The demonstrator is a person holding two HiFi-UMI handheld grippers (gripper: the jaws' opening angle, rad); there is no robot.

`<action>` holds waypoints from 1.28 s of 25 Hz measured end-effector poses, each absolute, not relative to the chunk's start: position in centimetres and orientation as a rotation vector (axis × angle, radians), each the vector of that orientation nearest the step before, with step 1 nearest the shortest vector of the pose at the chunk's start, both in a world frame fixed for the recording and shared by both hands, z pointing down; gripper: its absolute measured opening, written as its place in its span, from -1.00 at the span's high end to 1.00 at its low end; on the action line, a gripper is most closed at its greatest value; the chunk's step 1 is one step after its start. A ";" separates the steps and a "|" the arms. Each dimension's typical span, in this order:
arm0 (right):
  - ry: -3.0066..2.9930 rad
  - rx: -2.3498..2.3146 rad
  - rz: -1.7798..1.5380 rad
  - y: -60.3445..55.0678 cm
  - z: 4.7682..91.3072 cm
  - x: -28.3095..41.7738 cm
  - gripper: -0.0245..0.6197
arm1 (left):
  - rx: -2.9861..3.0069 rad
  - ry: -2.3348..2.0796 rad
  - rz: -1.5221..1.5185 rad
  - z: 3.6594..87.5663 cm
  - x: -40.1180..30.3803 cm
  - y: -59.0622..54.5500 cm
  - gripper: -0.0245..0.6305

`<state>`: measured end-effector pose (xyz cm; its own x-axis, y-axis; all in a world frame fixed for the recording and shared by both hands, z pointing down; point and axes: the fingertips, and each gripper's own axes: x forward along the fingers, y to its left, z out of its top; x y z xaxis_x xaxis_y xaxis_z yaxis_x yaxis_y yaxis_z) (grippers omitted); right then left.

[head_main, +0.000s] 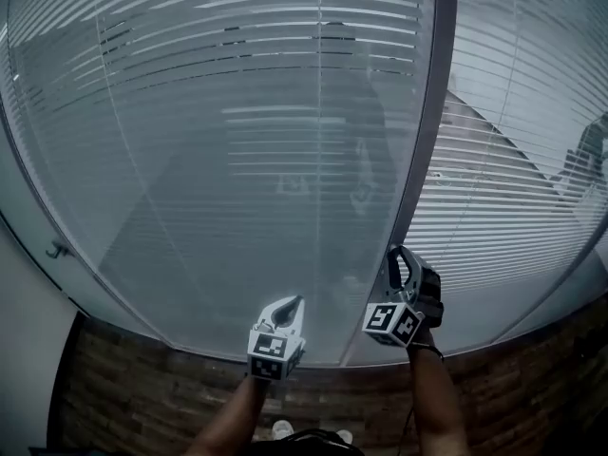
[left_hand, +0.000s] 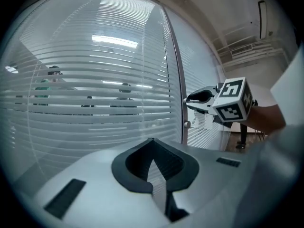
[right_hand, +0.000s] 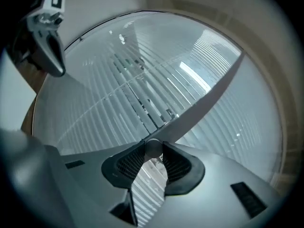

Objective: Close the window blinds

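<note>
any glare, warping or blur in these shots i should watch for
Head view: fisheye bows the window post and blind slats; overall dim and grey. Left gripper view: bright light streaks glare across the slats; corners vignetted black. Right gripper view: the picture is tilted, so slats run diagonally; the knob between the jaws looks soft.

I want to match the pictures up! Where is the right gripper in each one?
Head view: the right gripper is low, right of the middle, with its tips at the dark window post.
Left gripper view: it is at the right, tips towards the post.
Right gripper view: its own jaws are at the bottom middle, shut on a round knob.
Shared landmark: the dark window post.
</note>
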<state>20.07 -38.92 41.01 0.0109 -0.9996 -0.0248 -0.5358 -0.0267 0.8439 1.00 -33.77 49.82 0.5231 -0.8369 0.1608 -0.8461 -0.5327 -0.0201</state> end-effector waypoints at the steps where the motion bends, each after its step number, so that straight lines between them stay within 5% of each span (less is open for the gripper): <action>1: -1.541 1.597 -0.952 -38.9 41.2 20.0 0.54 | 2.689 -1.483 0.237 50.1 1.0 -33.8 0.94; 14: -1.230 1.271 -1.223 -39.4 42.0 19.6 0.54 | 2.676 -1.507 0.220 50.2 0.7 -34.3 0.94; 26: -2.225 1.889 -0.298 -38.7 40.6 20.9 0.54 | 2.683 -1.502 0.220 50.1 1.7 -33.6 0.94; 32: -2.280 1.959 -0.162 -39.4 41.2 21.3 0.53 | 2.677 -1.503 0.221 50.3 1.8 -33.7 0.94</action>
